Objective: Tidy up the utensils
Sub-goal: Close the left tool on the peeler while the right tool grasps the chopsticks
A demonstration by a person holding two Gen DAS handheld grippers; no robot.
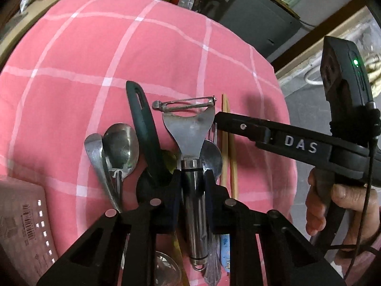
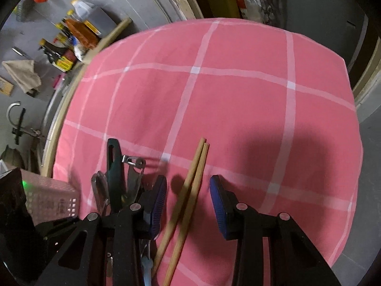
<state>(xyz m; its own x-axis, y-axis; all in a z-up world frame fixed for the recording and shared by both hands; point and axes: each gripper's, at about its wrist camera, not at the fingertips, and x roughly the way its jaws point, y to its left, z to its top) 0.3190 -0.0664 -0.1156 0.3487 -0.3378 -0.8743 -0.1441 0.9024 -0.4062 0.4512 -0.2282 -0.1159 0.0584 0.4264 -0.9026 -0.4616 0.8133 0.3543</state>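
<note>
A heap of utensils lies on the pink checked tablecloth (image 1: 166, 54) near the table's near edge, with the far half of the cloth bare. In the left wrist view the left gripper (image 1: 192, 178) has its jaws drawn in around the steel handle of the peeler (image 1: 189, 131), both pads against its sides; the peeler's blade end points toward the far edge. Left of it lie a dark green handle (image 1: 145, 128) and two spoons (image 1: 119, 150); a pink perforated basket (image 1: 26, 224) sits at the near left corner. To the right, the pair of wooden chopsticks (image 2: 190, 190) lies on the cloth, pointing away. The right gripper (image 2: 188, 197) straddles them with its jaws standing apart, its blue pads (image 2: 220, 205) clear of the wood on either side, holding nothing.
</note>
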